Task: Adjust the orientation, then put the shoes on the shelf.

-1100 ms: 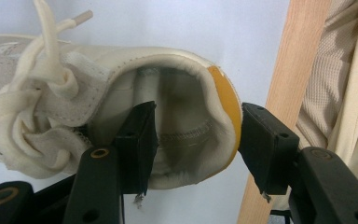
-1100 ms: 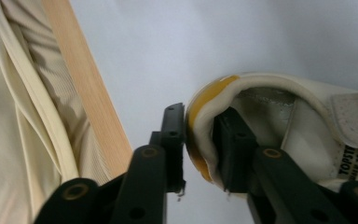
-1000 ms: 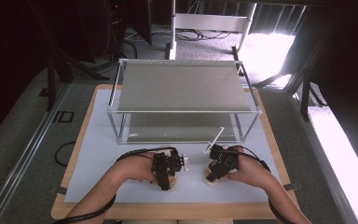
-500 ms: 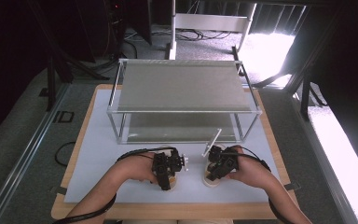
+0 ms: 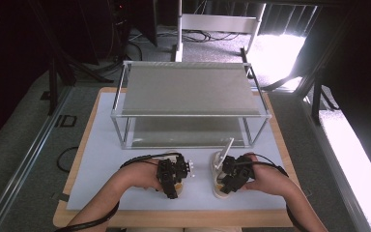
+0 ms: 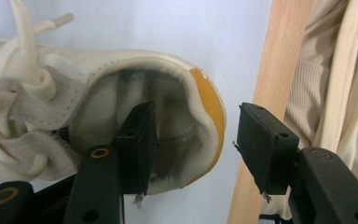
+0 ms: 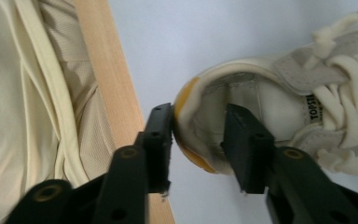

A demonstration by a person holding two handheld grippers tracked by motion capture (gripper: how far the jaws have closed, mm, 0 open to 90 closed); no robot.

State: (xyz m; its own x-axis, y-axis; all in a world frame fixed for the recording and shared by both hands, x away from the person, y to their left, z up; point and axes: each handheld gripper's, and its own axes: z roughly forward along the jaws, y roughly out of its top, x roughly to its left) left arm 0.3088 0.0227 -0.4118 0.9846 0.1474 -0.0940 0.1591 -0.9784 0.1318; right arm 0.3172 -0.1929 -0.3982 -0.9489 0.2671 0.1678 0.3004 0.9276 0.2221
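**Two cream shoes straddled at the heel, near the front edge of the table**

A pair of cream lace-up canvas shoes with mustard-yellow heel tabs is set side by side on the white mat, close to the front edge of the wooden table (image 5: 79,159) and in front of the two-tier metal-framed shelf (image 5: 188,92). The heels are turned toward the person, presumably so each collar can be reached from the near side.

The left shoe (image 6: 102,107) is approached by the left gripper (image 6: 193,140). Its jaws are spread wide: one is set inside the heel opening, the other stands clear outside the yellow tab, with a gap between it and the shoe (nothing is pinched yet).

The right shoe (image 7: 270,107) is straddled by the right gripper (image 7: 198,140). Here the jaws are narrower: the outer one is touching the yellow tab, the inner one stands inside the collar, and the heel wall appears lightly grasped between them, ready for lifting.
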